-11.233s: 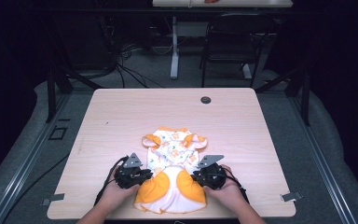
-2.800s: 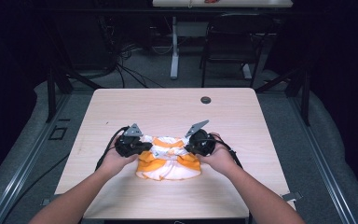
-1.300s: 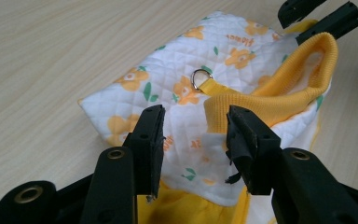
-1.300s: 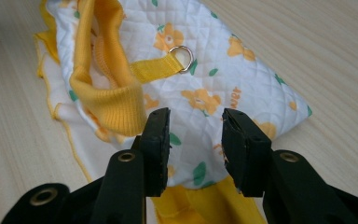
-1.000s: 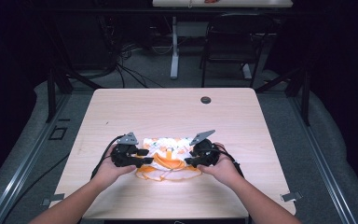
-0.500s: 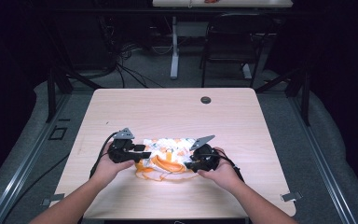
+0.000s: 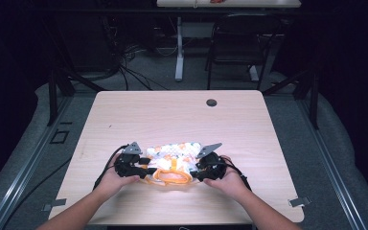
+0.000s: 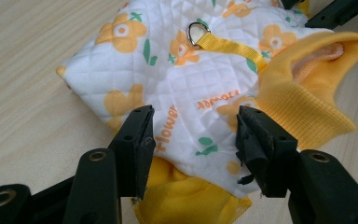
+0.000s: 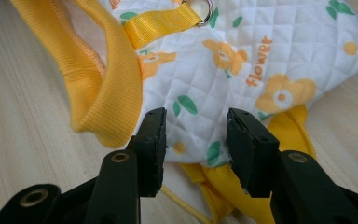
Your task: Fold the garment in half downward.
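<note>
A small quilted white garment point(image 7: 172, 160) with orange flowers, yellow ribbed trim and a yellow strap with a metal ring point(image 8: 197, 33) lies folded on the wooden table point(image 7: 182, 115), toward its front. My left gripper point(image 7: 141, 165) sits at the garment's left end, open, with the folded cloth point(image 8: 191, 107) lying between and beyond its jaws. At the right end my right gripper point(image 7: 197, 168) is open too, its jaws straddling the quilted edge point(image 9: 242, 70) above the yellow lining point(image 9: 214, 182). The ribbed neck opening point(image 9: 98, 74) faces the person.
A small dark round grommet point(image 7: 212, 102) sits near the table's far edge. Cables trail from both grippers toward the front edge. Behind the table stand a chair point(image 7: 235, 43) and another desk's leg point(image 7: 178, 52) on grey floor.
The garment has been folded from spread flat into a compact bundle and drawn back toward the person. Both grippers have moved nearer the front edge over the last second and stand open.
</note>
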The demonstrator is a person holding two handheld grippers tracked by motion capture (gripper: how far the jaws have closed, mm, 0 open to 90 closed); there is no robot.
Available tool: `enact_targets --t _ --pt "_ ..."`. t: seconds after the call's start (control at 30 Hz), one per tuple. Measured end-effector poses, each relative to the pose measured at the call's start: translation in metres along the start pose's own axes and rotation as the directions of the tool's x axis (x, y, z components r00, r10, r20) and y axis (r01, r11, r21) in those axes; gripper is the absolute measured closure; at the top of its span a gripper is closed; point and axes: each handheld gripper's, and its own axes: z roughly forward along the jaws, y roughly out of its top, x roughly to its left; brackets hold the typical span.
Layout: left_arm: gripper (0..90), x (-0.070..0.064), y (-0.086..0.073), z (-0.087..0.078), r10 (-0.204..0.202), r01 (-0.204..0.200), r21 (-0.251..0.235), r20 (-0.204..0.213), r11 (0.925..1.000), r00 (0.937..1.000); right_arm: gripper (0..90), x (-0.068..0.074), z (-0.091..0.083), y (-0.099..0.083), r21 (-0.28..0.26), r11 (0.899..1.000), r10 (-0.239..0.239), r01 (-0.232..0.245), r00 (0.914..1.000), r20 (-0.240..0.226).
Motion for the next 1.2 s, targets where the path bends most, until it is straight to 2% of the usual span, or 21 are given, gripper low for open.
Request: enact_targets --t 0.17,0.27,0.43,0.6,0.77,0.9,0.93,1.2 --pt "40.9 -0.005 -0.01 0.004 0.022 -0.022 0.021 -0.011 0.9995 0.9997 55.2 0.002 0.001 -0.005 0.0 1.0 0.003 -0.003 1.0 -0.006" --pt "40.3 -0.008 -0.015 0.006 0.03 -0.03 0.013 -0.014 0.9995 0.9994 55.0 0.004 0.001 -0.007 -0.001 1.0 -0.008 0.008 1.0 -0.002" --pt "40.5 -0.01 -0.015 0.007 0.042 -0.042 0.016 -0.031 0.999 0.9986 55.2 0.005 0.001 -0.009 -0.009 0.999 -0.031 0.031 0.9995 0.012" --pt "40.7 -0.011 -0.013 0.008 0.05 -0.049 0.018 -0.053 0.9986 0.9973 55.9 0.001 0.003 -0.009 -0.005 1.0 -0.031 0.031 0.9994 0.013" --pt "41.1 -0.007 -0.008 0.014 0.015 -0.015 0.003 -0.075 0.9999 0.9971 56.0 -0.009 0.005 -0.005 -0.011 1.0 -0.01 0.01 0.9997 0.024" --pt "42.0 -0.001 -0.002 0.018 0.012 -0.011 0.003 -0.092 0.9999 0.9957 56.0 -0.017 0.008 0.001 -0.007 1.0 0.004 -0.003 0.999 0.044" --pt "42.6 0.0 -0.001 0.019 -0.001 0.001 0.004 -0.09 1.0 0.9959 55.9 -0.019 0.009 0.003 -0.002 1.0 0.002 -0.002 0.9989 0.047" --pt "45.2 0.014 0.007 0.025 -0.026 0.026 -0.008 -0.106 0.9996 0.9941 55.9 -0.037 0.016 0.013 -0.013 0.999 0.04 -0.039 0.9981 0.047"
